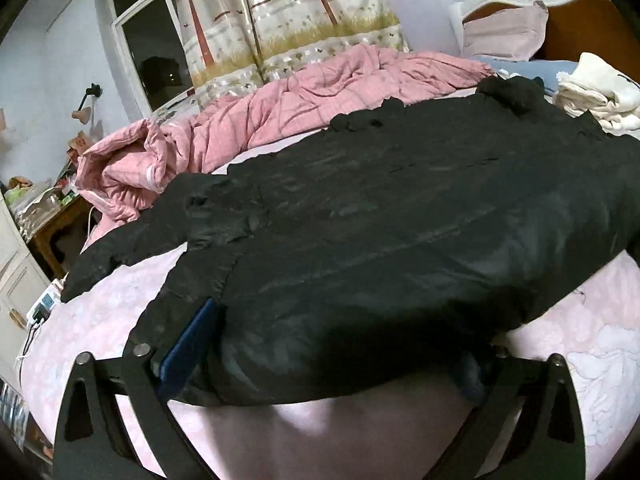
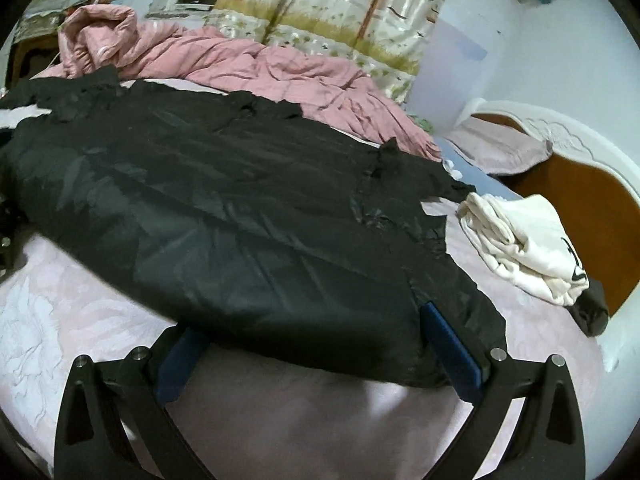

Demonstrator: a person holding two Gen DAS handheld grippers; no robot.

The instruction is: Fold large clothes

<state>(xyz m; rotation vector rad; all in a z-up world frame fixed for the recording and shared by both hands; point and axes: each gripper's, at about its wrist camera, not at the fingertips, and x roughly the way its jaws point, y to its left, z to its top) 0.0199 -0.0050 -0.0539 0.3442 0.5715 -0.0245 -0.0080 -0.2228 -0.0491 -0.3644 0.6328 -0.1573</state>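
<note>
A: Both tongs, left gripper (image 1: 324,356) and right gripper (image 2: 320,356), are spread wide around the near edge of the black coat (image 1: 380,232), not pinching yet.

B: Makes sense, coat's flat on the bed (image 2: 80,300), probably lining up a fold.

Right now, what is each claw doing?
Left claw: open, fingers wide around the black jacket's near edge.
Right claw: open, likewise.
</note>
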